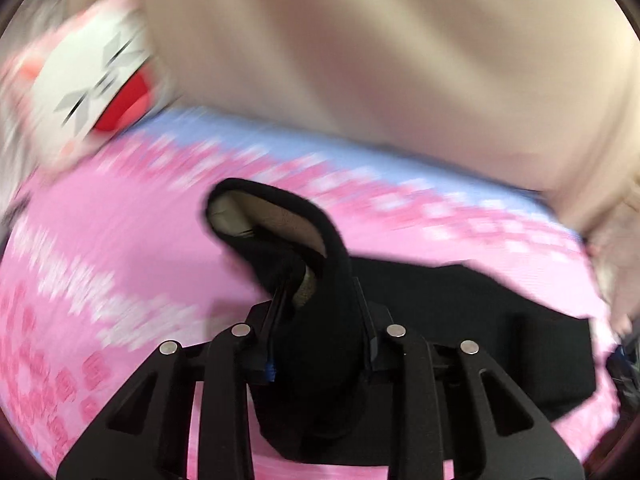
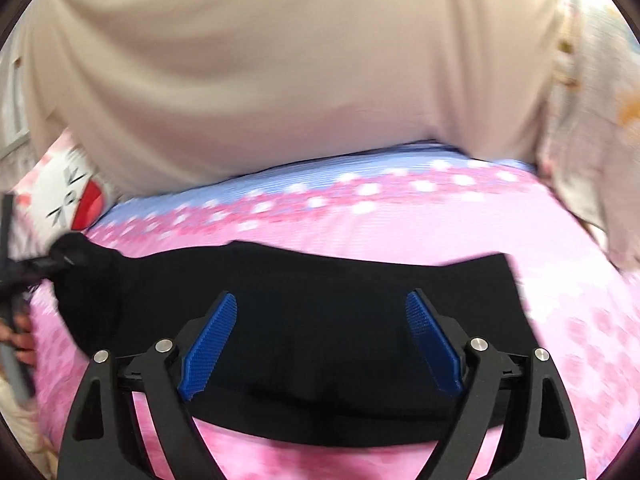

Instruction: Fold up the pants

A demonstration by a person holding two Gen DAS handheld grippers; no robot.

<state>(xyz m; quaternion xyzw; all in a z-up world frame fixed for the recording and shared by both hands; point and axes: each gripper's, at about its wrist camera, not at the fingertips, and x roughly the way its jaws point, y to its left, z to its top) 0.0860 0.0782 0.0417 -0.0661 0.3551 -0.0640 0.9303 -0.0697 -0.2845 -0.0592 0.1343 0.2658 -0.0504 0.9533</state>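
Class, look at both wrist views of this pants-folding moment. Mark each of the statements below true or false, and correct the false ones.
1. The left gripper is closed on the black pants. True.
2. The right gripper is clamped on the pants. False: its jaws stand open, with nothing pinched between the blue pads.
3. The pants lie on a pink flowered sheet. True.
4. The pants are white. False: they are black.
5. A person in a beige top is behind the bed. True.
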